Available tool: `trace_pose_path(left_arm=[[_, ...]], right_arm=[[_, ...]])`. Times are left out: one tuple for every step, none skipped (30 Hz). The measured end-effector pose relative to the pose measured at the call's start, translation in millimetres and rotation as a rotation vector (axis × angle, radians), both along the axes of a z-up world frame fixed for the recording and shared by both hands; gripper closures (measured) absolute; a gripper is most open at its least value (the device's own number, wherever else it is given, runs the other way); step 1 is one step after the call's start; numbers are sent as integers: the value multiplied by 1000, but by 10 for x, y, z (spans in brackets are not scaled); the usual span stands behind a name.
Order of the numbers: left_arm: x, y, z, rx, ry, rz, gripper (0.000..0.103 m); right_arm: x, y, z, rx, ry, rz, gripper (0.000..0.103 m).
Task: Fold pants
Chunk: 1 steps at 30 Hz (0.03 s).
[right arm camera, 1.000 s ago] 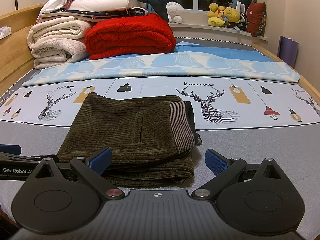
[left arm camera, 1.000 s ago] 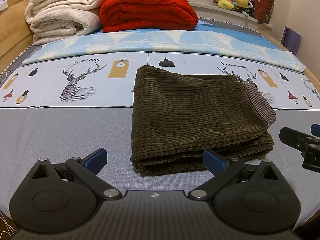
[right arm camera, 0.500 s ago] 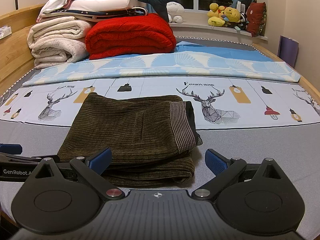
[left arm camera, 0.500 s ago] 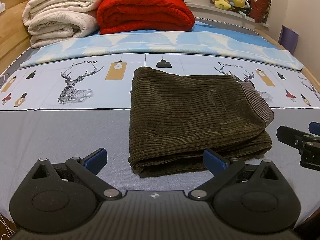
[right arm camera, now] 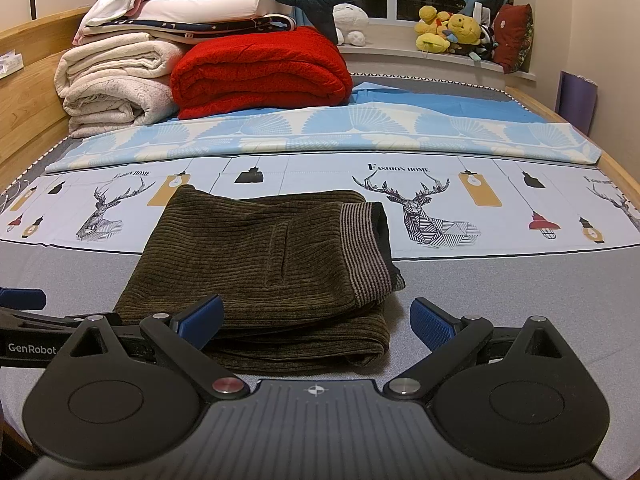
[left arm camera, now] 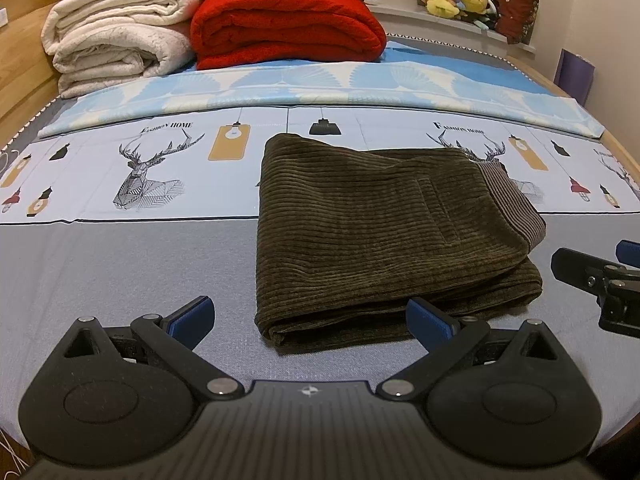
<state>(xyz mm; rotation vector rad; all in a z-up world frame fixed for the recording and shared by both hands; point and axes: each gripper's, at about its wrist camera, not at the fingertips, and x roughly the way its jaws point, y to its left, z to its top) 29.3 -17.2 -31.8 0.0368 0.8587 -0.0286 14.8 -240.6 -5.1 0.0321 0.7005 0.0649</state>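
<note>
Dark olive corduroy pants (left arm camera: pixel 376 224) lie folded into a thick rectangle on the bed, the striped waistband at their right end; they also show in the right wrist view (right arm camera: pixel 260 260). My left gripper (left arm camera: pixel 310 318) is open and empty, just in front of the pants' near left corner. My right gripper (right arm camera: pixel 316 318) is open and empty, just in front of the pants' near right corner. Each gripper appears at the edge of the other's view.
The bed sheet (left arm camera: pixel 120 272) is grey near me, with a deer print further back. A folded red blanket (right arm camera: pixel 260 70) and cream blankets (right arm camera: pixel 116 80) are stacked at the head. Plush toys (right arm camera: pixel 448 28) sit on the window sill. A wooden bed frame (right arm camera: pixel 28 92) runs along the left.
The left gripper has drawn back slightly from the pants and tilted a little. The right gripper has stayed almost still. Both have stayed open.
</note>
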Motion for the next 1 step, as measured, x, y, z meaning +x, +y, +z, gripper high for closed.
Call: trace_pose_path(left_arm=[[3, -3, -3, -1, 1, 1, 1]], right_arm=[[1, 1, 0, 0, 0, 0, 4]])
